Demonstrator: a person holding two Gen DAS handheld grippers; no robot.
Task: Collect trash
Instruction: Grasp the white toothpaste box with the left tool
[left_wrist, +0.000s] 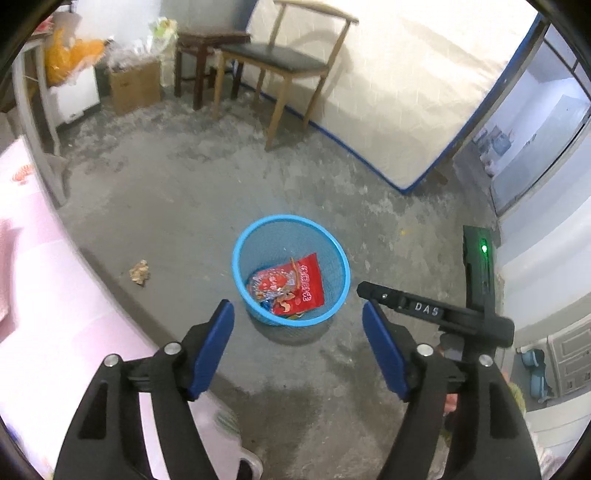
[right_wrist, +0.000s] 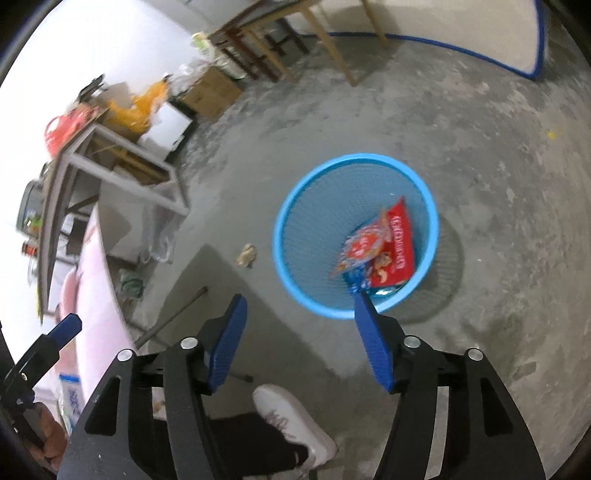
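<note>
A blue mesh wastebasket (left_wrist: 236, 258) stands on the concrete floor, with red snack wrappers (left_wrist: 295, 286) lying inside. My left gripper (left_wrist: 297, 308) hangs above its near side, jaws open and empty. In the right wrist view the wastebasket (right_wrist: 280, 221) and the wrappers (right_wrist: 384, 247) sit just ahead of my right gripper (right_wrist: 300, 298), which is also open with nothing between its blue pads. A crumpled brown scrap (left_wrist: 139, 272) lies on the floor left of the basket, and the right wrist view shows this scrap (right_wrist: 246, 254) too. The right gripper's black body (left_wrist: 421, 308) reaches in from the right.
A pink-covered bed (left_wrist: 44, 295) borders the left. A wooden chair (left_wrist: 280, 62), a dark stool (left_wrist: 207, 40) and a cardboard box (left_wrist: 135, 86) stand at the back. A white mattress (left_wrist: 388, 92) leans on the wall. A person's white shoe (right_wrist: 291, 417) is below my right gripper.
</note>
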